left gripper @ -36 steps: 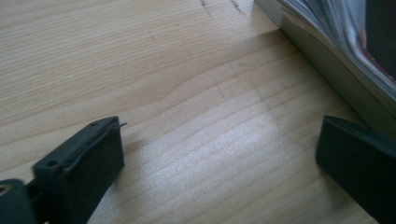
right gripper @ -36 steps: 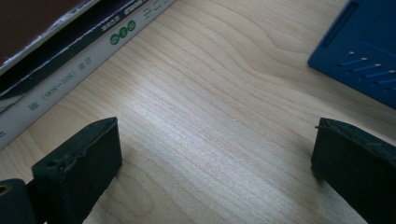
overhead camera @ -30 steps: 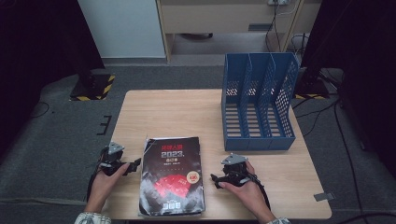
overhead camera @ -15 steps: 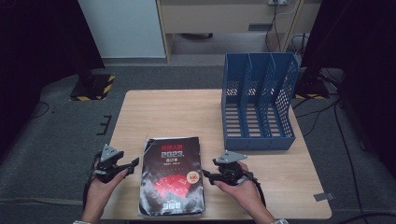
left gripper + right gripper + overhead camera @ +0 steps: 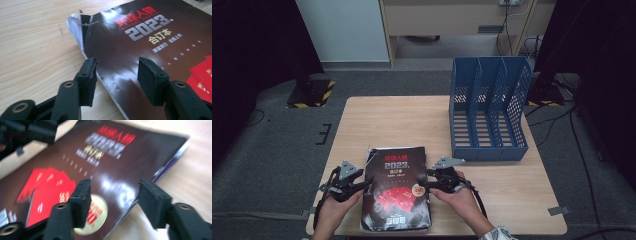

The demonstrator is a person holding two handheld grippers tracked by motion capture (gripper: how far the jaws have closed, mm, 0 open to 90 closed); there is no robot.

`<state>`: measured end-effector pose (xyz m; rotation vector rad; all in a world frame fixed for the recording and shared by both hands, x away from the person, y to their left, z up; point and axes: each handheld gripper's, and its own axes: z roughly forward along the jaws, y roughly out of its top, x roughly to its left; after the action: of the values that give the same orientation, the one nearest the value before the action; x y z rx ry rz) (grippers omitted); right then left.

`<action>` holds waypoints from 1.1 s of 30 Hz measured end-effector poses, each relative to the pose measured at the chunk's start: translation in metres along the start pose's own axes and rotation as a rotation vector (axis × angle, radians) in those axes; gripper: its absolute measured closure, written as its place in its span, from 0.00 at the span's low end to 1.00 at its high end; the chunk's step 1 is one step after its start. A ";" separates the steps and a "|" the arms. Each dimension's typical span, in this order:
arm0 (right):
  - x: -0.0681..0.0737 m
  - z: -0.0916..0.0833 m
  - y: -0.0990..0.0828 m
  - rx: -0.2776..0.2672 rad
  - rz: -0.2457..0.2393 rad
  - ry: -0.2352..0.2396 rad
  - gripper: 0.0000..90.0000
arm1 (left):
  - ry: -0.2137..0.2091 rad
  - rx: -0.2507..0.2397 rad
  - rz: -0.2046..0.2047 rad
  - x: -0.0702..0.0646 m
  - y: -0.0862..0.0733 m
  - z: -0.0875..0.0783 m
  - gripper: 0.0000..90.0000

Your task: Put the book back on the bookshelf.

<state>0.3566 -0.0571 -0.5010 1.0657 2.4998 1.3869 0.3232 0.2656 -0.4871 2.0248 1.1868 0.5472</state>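
— Dark, glossy cover with red blocks and "2023" in grey: where does the magazine [image 5: 398, 187] lie?

— Flat on the wooden table [image 5: 392, 120], at the near edge, between the person's 2 hands. Its far left corner is dog-eared, pages curling up.

— And the left gripper [image 5: 362, 186]?

— At the magazine's left edge. In the left gripper view its 2 black jaws straddle that edge: 1 pad over bare wood, the other over the cover. They have just been closing, yet a clear gap stands between them and neither pad presses the cover.

— The right gripper [image 5: 430, 183]?

— At the right edge, by the round gold sticker [image 5: 96, 216]. Its jaws have also just been closing; the right gripper view is blurred, but they stand partly apart across the edge, gripping nothing.

— Anything else?

— A blue file rack [image 5: 489, 112] with 3 slots stands at the far right, well apart from the magazine.
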 end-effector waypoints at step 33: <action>-0.010 0.011 -0.008 0.054 0.070 0.100 0.30 | -0.010 0.037 -0.061 0.006 -0.006 0.008 0.58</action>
<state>0.3640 -0.0579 -0.5160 1.1321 2.6080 1.4325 0.3280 0.2704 -0.4966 2.0130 1.2576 0.4879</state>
